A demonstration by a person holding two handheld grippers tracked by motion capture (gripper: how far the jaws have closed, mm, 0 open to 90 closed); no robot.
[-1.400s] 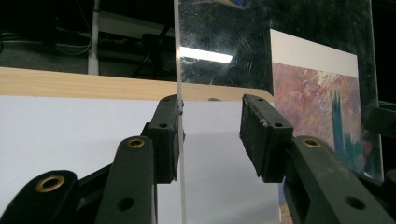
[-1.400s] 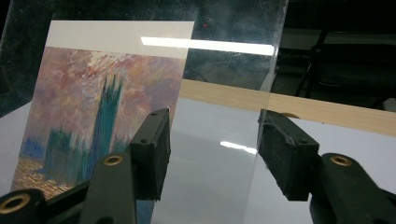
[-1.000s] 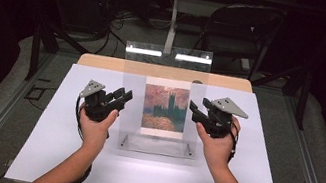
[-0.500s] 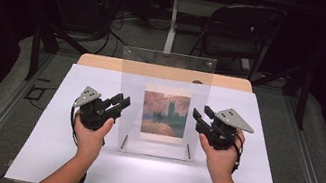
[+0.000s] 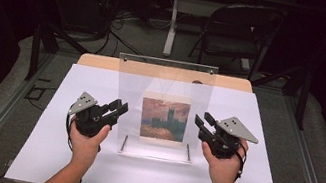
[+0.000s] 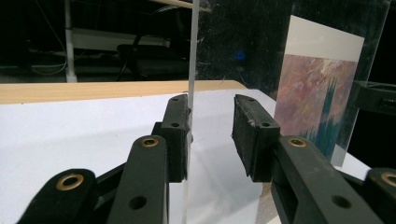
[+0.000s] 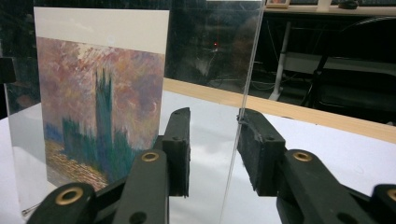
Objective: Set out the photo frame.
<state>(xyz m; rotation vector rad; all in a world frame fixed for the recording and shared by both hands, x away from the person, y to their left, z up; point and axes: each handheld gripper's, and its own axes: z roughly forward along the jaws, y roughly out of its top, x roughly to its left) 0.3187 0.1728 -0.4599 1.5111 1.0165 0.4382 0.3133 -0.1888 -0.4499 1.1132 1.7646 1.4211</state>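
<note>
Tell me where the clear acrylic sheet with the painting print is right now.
In the high view the acrylic sheet stands upright at mid-table on the white mat, between the left gripper and the right gripper, whose closing jaws straddle its side edges.

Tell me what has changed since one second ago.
The left gripper, the right gripper and the clear picture stand between them came toward the person. Their fingers have been closing on the stand's side edges, not yet clamped. The painting stays inside, upright.

Two tongs, left (image 5: 120, 109) and right (image 5: 198, 122), pointing inward, jaws just closing, maybe not quite shut.
</note>
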